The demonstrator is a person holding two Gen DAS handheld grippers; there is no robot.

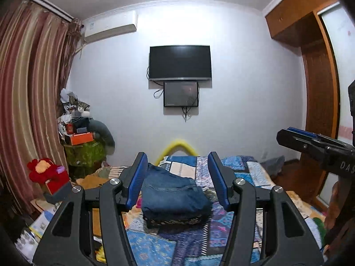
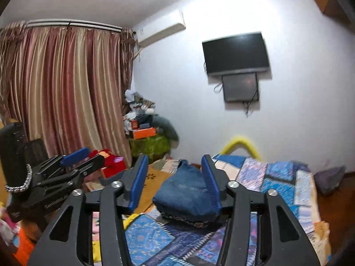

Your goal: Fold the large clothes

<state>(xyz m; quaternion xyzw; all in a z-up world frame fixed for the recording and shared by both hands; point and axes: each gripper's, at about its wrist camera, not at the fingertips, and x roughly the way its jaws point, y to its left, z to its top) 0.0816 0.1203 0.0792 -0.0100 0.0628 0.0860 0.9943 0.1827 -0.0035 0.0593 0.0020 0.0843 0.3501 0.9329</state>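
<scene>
Writing: the letters "DAS" are read on the black body of the right gripper at the right edge of the left wrist view; lettering on the left gripper is too blurred to read.

Both grippers are held nearly level above the bed, well clear of the folded jeans. Left gripper: jaws released, nothing between the blue pads. Right gripper: jaws apart, empty.

The folded jeans lie on the patchwork quilt, atop a dark patterned folded garment. Beyond the jeans, a television is mounted on the wall above a smaller screen. Left of the jeans: striped curtain, orange box, red plush toy.
</scene>
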